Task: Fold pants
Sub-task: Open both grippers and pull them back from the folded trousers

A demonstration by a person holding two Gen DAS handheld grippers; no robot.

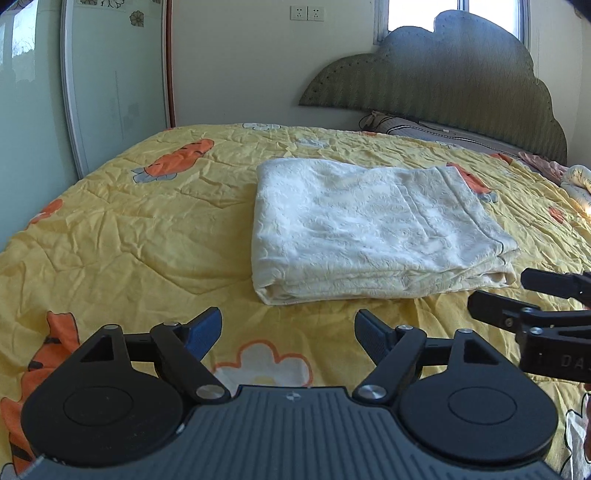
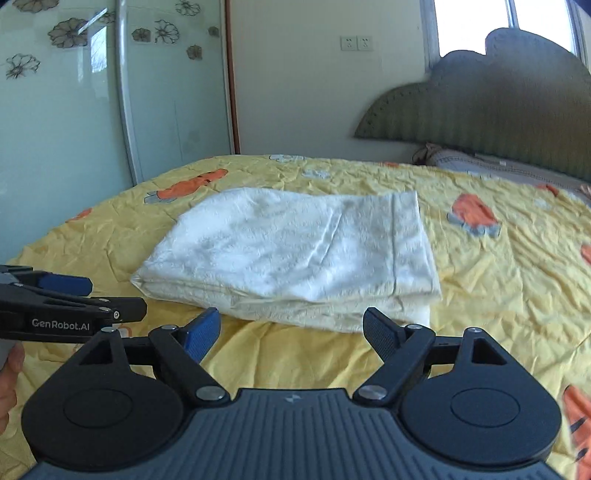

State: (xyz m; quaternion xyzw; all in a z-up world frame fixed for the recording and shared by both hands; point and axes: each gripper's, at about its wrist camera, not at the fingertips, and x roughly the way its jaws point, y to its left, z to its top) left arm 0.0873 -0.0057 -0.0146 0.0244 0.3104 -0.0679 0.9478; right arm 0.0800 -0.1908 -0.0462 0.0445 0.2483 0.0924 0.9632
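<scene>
Closest in, left gripper (image 1: 288,334) hangs low over the yellow quilt (image 1: 129,236) with its jaws spread wide and nothing between them, a white flower print showing in the gap. Right gripper (image 2: 291,334) sits the same way in its own view, jaws released and empty. Each tool pokes into the other's picture from the side, so the two are near each other, side by side, just short of the cloth.

Just ahead lie the cream pants (image 1: 365,229), folded into a thick rectangular stack flat on the quilt. The near edge shows stacked layers, the left side is a rounded fold, and a hem band runs along the far right side. Neither gripper touches the stack.

Bare quilt runs all round the stack, wide on the left and toward the far edge of the bed. The quilt is creased and printed with orange carrots (image 1: 181,158). Beyond it stand a scalloped green headboard (image 1: 443,77), a pillow (image 1: 417,127) at its foot, a wall with two sockets (image 1: 306,13), a window and a pale glass wardrobe door (image 2: 55,110) with flower decals.
</scene>
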